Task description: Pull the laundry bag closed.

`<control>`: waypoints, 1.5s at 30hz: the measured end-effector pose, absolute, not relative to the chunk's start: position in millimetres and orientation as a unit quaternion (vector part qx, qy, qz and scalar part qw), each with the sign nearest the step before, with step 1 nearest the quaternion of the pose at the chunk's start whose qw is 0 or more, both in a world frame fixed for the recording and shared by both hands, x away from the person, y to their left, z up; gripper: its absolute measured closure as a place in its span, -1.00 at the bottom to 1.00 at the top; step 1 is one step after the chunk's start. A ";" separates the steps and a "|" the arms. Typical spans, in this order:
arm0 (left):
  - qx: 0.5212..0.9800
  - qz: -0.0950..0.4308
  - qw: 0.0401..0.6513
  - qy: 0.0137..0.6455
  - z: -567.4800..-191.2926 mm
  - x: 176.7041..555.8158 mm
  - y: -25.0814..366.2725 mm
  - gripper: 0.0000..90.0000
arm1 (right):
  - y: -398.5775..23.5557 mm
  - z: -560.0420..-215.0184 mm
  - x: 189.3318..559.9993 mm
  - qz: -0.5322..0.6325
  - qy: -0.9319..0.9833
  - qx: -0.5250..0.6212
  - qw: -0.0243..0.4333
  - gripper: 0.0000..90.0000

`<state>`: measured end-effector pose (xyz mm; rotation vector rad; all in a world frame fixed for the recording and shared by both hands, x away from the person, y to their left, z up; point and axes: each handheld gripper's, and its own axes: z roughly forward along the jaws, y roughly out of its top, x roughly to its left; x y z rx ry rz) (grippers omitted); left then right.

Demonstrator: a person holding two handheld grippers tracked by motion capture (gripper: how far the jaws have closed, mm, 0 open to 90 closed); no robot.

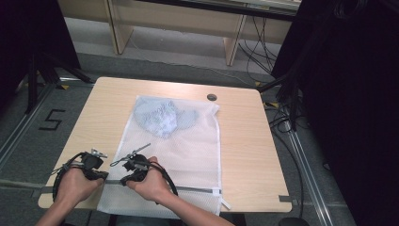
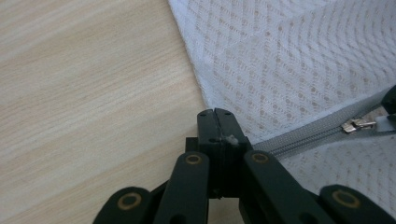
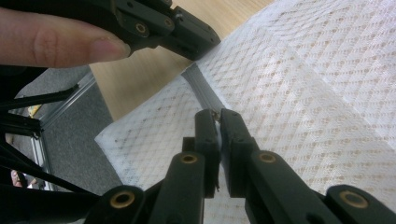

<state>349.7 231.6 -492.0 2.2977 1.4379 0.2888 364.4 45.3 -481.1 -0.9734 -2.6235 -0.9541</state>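
High view: left gripper jaws pinching mesh bag edge; right gripper jaws pinching zipper pull.

- Left gripper: held low at the near edge of the worktop, jaws pressed together.
- Right gripper: just beside it, jaws closed.
- Both forearms come in from below, hands wrapped round the gripper bodies.
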 end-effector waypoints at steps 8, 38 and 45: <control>0.826 0.100 0.199 0.518 -490.6 349.6 231.8 1.00 | 42.2 -480.4 364.1 -0.320 -0.885 -0.327 0.088 0.93; 0.825 0.099 0.196 0.521 -490.0 349.6 232.2 1.00 | 31.4 -477.5 363.7 -0.310 -0.888 -0.329 0.087 0.93; 0.821 0.101 0.200 0.525 -490.7 349.4 231.6 1.00 | 26.7 -479.0 364.1 -0.311 -0.885 -0.331 0.101 0.93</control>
